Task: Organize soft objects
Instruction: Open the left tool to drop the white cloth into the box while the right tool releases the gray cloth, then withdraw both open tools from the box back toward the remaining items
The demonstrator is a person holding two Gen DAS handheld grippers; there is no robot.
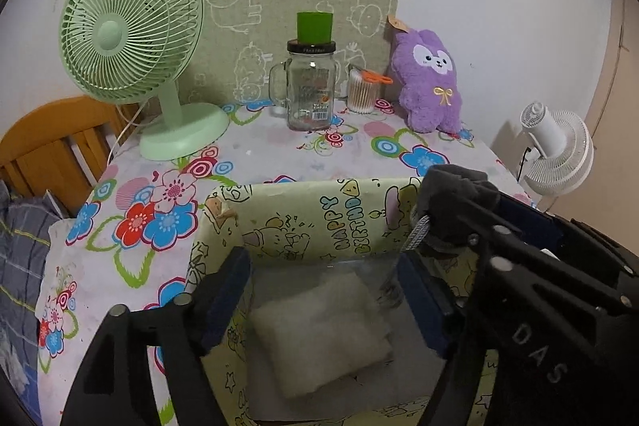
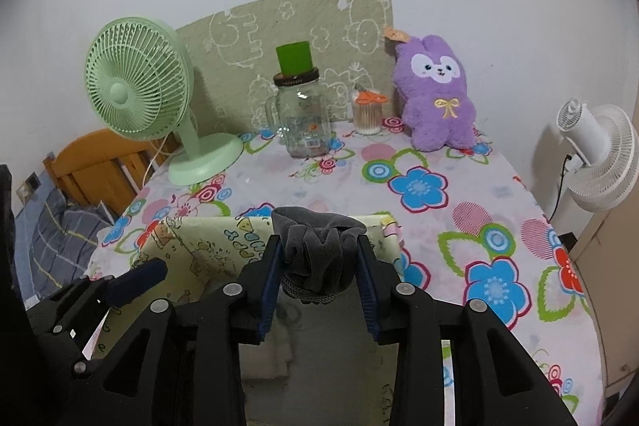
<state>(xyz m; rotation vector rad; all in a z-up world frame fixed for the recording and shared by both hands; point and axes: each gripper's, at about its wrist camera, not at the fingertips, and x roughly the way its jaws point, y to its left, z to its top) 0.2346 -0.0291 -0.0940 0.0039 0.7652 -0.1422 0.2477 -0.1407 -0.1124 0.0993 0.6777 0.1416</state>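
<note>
White wall and a table under a flower-printed cloth (image 2: pixel 459 194) fill what I see, with a pale green desk fan (image 1: pixel 131 26) at the back left, a white fan (image 2: pixel 599 154) off the right edge, and a purple plush rabbit (image 2: pixel 437 98) leaning against the wall behind a clear glass mug jar with a green cap (image 1: pixel 309 82) and a small tub of cotton swabs (image 1: pixel 361 92). Nearer me stands the yellow cartoon-printed fabric storage box (image 1: pixel 303 214), open at the top, and lying flat on its floor is a folded white soft cloth (image 1: pixel 323 334) (the only thing I can make out inside). My right gripper (image 2: pixel 321 262) is pinching a bunched dark grey fleece item with a woven grey cord (image 2: pixel 319 250), its two blue pads pressed into the bundle from either side; the bundle hangs at the box's far right corner, partly over the rim, with its cord end pointing down toward the interior. My left gripper (image 1: pixel 323 290) is spread wide and holds nothing, its fingers reaching down into the box on either side of the white cloth. So the grey bundle sits just to the right of my left tongs, and the right hand alone has it; I judge the drop needs only a short move inward over the open floor beside the white cloth.
</note>
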